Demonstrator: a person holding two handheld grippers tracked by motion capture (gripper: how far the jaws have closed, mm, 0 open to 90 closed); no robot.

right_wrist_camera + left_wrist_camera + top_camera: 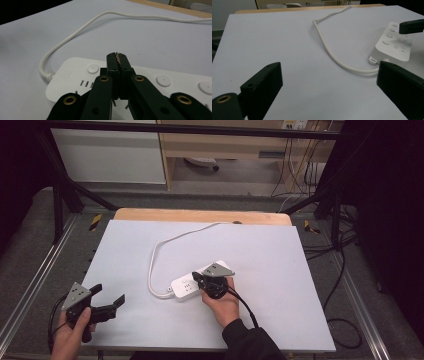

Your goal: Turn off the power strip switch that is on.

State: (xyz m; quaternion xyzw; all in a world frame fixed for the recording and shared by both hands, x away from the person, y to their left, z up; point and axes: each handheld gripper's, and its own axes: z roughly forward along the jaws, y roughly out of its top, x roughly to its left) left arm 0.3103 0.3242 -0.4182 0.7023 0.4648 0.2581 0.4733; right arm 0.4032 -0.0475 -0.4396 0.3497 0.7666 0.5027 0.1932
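Resting flat: glossy white power strip (200, 282) w/ round buttons | R tool (117, 56) pressed together over it | L tool (109, 296) spread wide

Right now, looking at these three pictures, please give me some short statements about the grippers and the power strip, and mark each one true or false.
1. The left gripper is open. True.
2. The right gripper has its jaws spread wide apart. False: its jaws are pressed together, with nothing visible between them.
3. The power strip is white and lies on the table. True.
4. The left gripper grips the cord. False: it is apart from the cord, near the table's left front edge.
5. The right gripper is over the power strip. True.
6. A plug sits in the power strip. False: the outlets in view are free.
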